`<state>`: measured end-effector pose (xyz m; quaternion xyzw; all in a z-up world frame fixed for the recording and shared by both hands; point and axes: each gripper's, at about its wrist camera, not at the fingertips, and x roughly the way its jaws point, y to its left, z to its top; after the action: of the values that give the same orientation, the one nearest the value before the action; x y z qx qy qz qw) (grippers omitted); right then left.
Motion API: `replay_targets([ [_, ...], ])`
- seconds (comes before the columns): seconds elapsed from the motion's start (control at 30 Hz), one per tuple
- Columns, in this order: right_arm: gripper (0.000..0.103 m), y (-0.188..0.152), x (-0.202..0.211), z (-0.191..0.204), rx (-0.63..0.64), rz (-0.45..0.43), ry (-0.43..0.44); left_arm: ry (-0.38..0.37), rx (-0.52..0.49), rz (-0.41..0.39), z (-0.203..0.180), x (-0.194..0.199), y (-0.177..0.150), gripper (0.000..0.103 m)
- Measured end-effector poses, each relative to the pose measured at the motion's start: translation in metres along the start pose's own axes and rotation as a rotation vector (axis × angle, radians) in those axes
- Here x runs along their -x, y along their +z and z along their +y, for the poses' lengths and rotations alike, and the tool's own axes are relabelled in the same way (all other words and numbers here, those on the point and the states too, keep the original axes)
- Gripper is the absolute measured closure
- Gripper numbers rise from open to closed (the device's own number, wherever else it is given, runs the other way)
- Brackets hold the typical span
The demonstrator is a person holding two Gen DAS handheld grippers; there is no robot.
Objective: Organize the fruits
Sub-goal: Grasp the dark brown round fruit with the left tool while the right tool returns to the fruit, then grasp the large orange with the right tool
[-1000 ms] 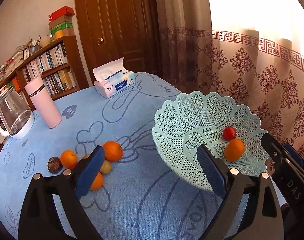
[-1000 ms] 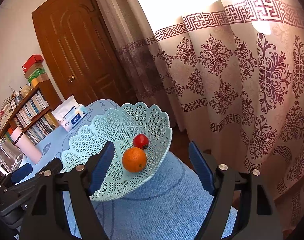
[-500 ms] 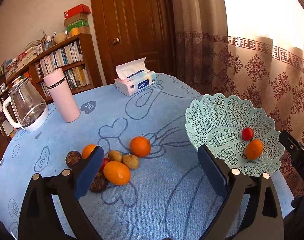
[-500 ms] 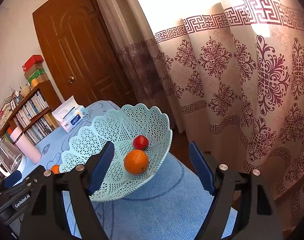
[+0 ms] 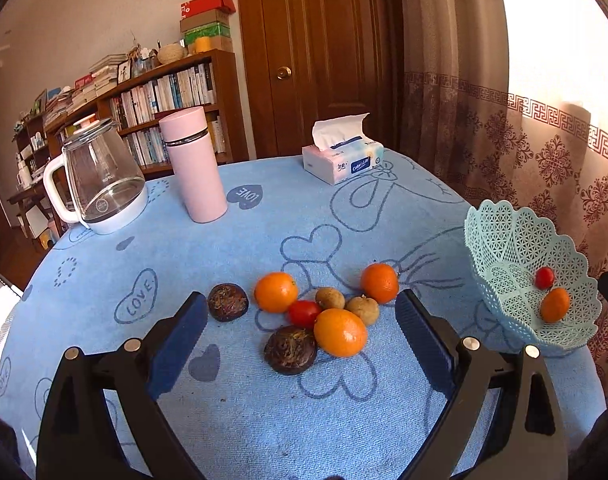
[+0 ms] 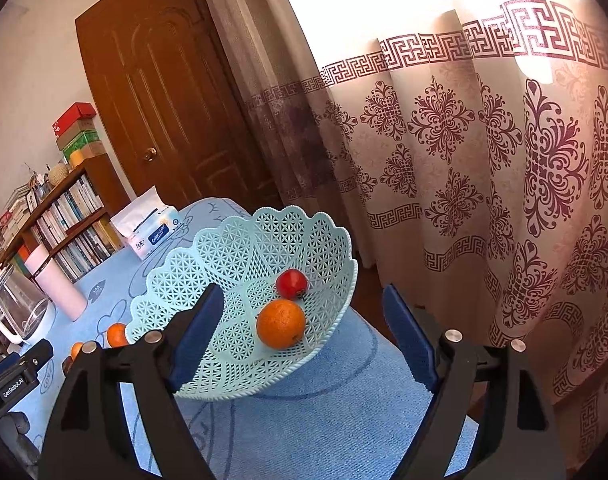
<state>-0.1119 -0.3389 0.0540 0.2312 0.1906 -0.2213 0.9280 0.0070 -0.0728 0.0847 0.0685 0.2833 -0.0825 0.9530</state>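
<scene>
A pile of loose fruit lies mid-table in the left wrist view: three oranges, the nearest, a red tomato, two small brown fruits and two dark passion fruits. My left gripper is open and empty, hovering in front of the pile. The mint lattice basket stands at the right table edge, holding an orange and a tomato. My right gripper is open and empty just before the basket.
A pink thermos, a glass kettle and a tissue box stand at the table's far side. A bookshelf and door lie behind. A patterned curtain hangs past the right table edge.
My left gripper has swung left from the basket and now faces the loose fruit pile. My right gripper has barely moved and stays at the basket.
</scene>
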Motion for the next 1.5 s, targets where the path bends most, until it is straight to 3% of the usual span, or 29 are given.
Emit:
replay_targets([
  [0.23, 0.02, 0.001, 0.002, 0.008, 0.026, 0.024, 0.03, 0.036, 0.072, 0.035, 0.036, -0.007, -0.007, 0.009],
  [0.4, 0.02, -0.004, 0.015, 0.022, 0.032, 0.046, 0.098, 0.043, 0.114, 0.09, 0.05, -0.019, -0.021, 0.009],
  [0.6, 0.02, -0.017, 0.032, 0.056, 0.154, 0.014, 0.177, 0.023, 0.08, 0.125, 0.043, -0.031, -0.031, 0.009],
  [0.8, 0.02, -0.031, 0.029, 0.069, 0.205, 0.055, 0.205, -0.027, 0.047, 0.155, 0.036, -0.04, -0.033, 0.01],
  [1.23, 0.02, -0.045, 0.028, 0.085, 0.284, 0.083, 0.245, -0.147, 0.056, 0.269, 0.033, -0.073, -0.034, 0.039],
  [1.37, 0.02, -0.047, 0.029, 0.089, 0.306, 0.08, 0.245, -0.189, 0.063, 0.274, 0.033, -0.077, -0.032, 0.05],
  [1.4, 0.02, -0.048, 0.03, 0.09, 0.314, 0.079, 0.245, -0.21, 0.068, 0.27, 0.033, -0.076, -0.033, 0.058],
  [1.5, 0.02, -0.051, 0.031, 0.095, 0.342, 0.079, 0.249, -0.225, 0.085, 0.254, 0.034, -0.073, -0.035, 0.06],
])
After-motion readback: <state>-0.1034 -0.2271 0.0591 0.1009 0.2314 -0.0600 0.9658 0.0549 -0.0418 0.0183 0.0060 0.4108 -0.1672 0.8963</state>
